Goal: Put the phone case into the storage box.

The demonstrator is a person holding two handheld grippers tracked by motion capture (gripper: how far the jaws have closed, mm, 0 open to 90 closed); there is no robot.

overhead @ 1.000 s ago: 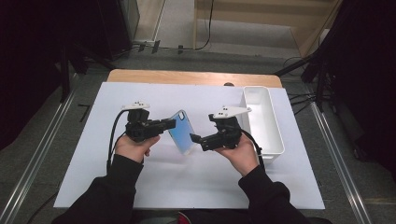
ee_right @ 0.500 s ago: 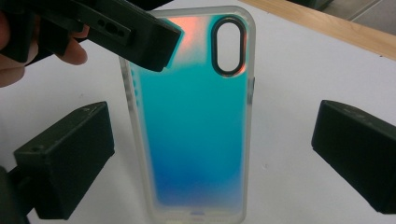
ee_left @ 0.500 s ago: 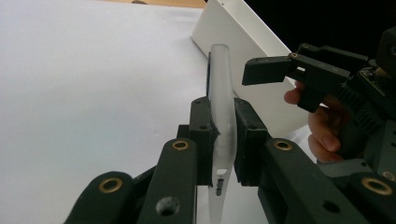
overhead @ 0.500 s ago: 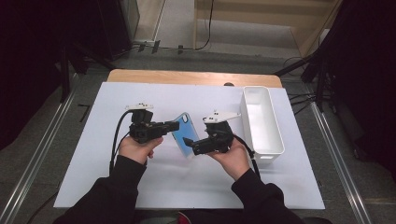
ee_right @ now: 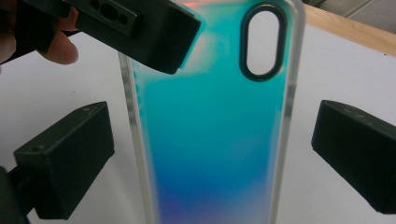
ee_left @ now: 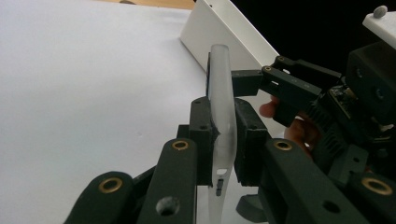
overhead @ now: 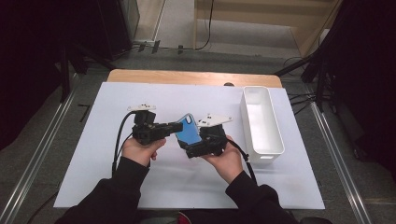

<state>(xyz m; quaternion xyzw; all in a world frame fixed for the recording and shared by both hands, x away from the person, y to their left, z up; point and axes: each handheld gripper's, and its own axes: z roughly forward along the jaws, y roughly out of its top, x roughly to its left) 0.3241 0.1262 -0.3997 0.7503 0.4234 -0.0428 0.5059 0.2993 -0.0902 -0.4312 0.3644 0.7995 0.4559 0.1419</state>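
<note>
White matte sheeting (overhead: 116, 182) covers the table in front of me, with bare wood showing along its far edge and dark floor beyond. My left gripper (overhead: 176, 127) has its jaws closed on a phone case (overhead: 188, 130), pinching it across its thin wall; in the left gripper view the black pads (ee_left: 201, 135) press flat against both faces of the case (ee_left: 223, 116), which stands edge-on between them. I hold the case above the sheet, near the table's middle, between my two hands. My right gripper (overhead: 188, 150) sits just to the right of it with its jaws spread wide: in the right gripper view the case (ee_right: 210, 140) hangs between the two blocky black pads (ee_right: 65, 163), clear of both. The case is glossy, with a teal-to-blue gradient back, frosted translucent edges and an oval camera cutout rimmed in black. A white rectangular plastic bin (overhead: 275, 140) with smooth walls stands at the right of the sheet.
</note>
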